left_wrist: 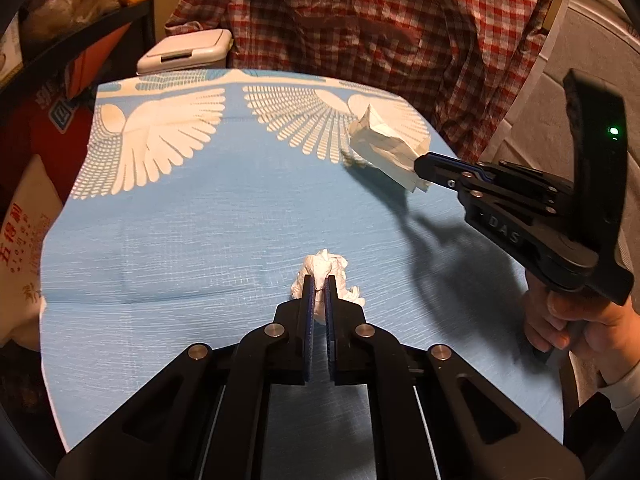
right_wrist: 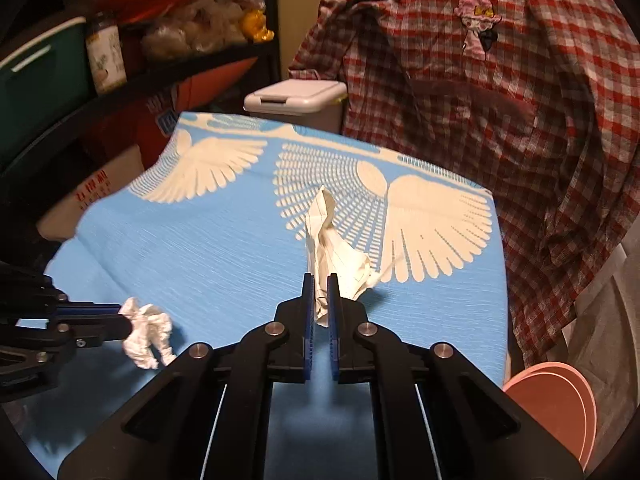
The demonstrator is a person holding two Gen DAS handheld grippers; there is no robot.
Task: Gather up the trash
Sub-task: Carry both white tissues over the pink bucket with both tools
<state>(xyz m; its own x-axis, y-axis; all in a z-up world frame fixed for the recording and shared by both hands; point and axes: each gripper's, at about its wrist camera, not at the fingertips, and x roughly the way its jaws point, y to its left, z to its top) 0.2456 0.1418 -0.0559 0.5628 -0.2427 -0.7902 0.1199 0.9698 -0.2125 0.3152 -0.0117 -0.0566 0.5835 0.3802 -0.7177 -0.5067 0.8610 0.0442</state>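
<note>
My left gripper (left_wrist: 319, 280) is shut on a crumpled white tissue (left_wrist: 326, 270), held just over the blue cloth; it also shows in the right wrist view (right_wrist: 146, 330) at the left, in the left gripper (right_wrist: 124, 322). My right gripper (right_wrist: 320, 280) is shut on a crumpled sheet of lined paper (right_wrist: 330, 240), lifted above the cloth; in the left wrist view the paper (left_wrist: 380, 144) hangs from the right gripper (left_wrist: 420, 170) at the right. A white lidded bin (left_wrist: 186, 52) stands behind the table's far edge; it also shows in the right wrist view (right_wrist: 296, 98).
The table is covered by a blue cloth with white wing patterns (left_wrist: 200, 220). A red plaid shirt (left_wrist: 380, 32) hangs behind the table. Shelves with bags and boxes (right_wrist: 80, 64) stand at the left. A pink round object (right_wrist: 560, 408) sits low right.
</note>
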